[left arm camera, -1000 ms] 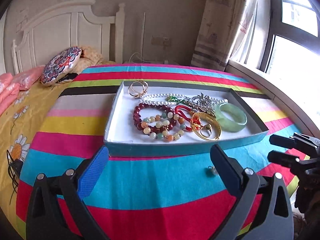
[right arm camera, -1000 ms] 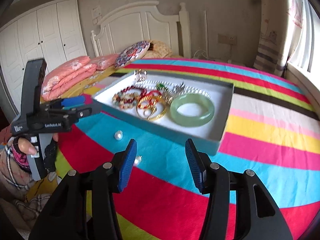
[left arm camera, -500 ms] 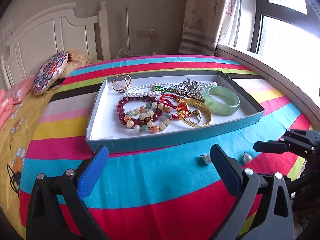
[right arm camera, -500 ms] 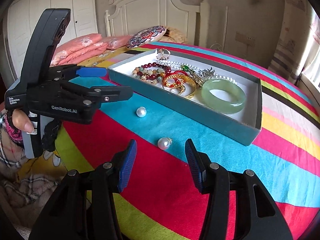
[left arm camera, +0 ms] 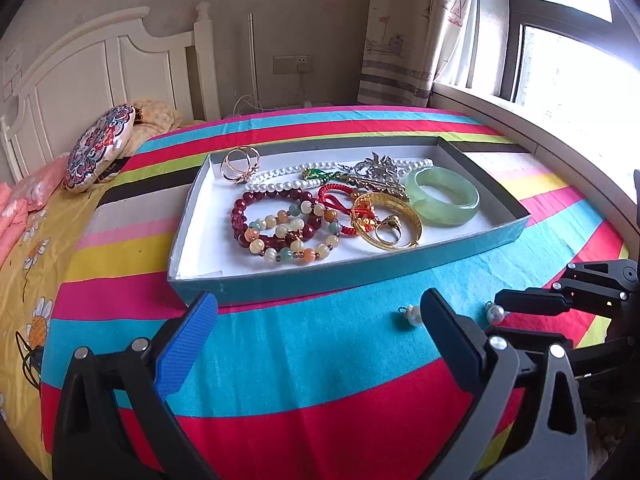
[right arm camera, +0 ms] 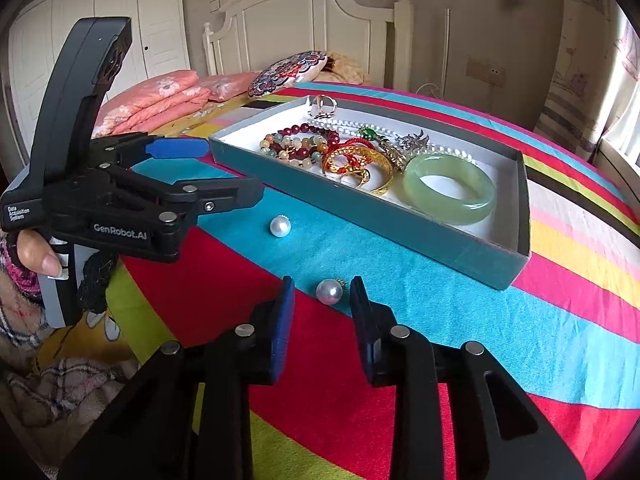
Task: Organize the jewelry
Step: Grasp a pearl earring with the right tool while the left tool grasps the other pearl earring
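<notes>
Two loose pearl earrings lie on the striped cloth in front of a teal box. In the right wrist view, the nearer pearl lies between the fingertips of my right gripper. Its jaws are closing, with small gaps still showing on both sides of the pearl. The other pearl lies free beside my left gripper, which stands wide open and holds nothing. The box holds a jade bangle, a gold bangle, bead bracelets, a pearl necklace and rings.
A round patterned cushion and a white headboard stand behind the bed. Folded pink bedding lies at the left. A window sill runs along the right. A person's hand holds the left gripper.
My right gripper came forward and down to the nearer pearl, and its jaws narrowed around it. The left gripper rolled slightly and stayed open.
</notes>
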Demonstrator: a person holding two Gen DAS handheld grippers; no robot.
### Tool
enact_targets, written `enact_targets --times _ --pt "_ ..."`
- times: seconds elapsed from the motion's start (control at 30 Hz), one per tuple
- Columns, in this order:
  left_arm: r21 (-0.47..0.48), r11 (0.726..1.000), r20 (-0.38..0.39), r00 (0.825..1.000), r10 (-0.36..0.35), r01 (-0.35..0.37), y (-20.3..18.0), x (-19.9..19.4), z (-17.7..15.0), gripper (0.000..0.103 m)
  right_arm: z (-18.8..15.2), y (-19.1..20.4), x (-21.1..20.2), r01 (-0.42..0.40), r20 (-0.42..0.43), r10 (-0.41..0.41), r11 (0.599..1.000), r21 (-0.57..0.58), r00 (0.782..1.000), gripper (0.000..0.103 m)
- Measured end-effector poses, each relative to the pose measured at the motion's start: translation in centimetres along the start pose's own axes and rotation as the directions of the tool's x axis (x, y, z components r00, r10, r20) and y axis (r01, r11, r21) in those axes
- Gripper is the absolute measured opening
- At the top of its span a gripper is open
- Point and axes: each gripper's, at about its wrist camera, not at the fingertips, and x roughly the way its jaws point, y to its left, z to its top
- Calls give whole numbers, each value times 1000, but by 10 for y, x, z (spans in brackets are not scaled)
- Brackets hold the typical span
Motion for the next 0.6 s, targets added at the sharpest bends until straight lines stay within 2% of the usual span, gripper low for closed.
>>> enact_targets --times 0.2,0.27,0.43,0.6 --pt "32 999 16 1000 15 -15 -6 -4 0 101 1 -1 2 25 5 -25 1000 -3 1000 16" --pt "64 998 32 999 18 -20 -13 -9 -1 101 1 0 2 30 6 -30 999 -16 1000 16" --pt "108 992 -11 998 -56 57 -34 -7 -4 99 -2 -1 0 37 11 -36 999 -14 999 16" --pt "121 988 -77 994 -83 92 -44 7 -8 69 -3 -7 -2 51 12 -51 999 -4 999 16"
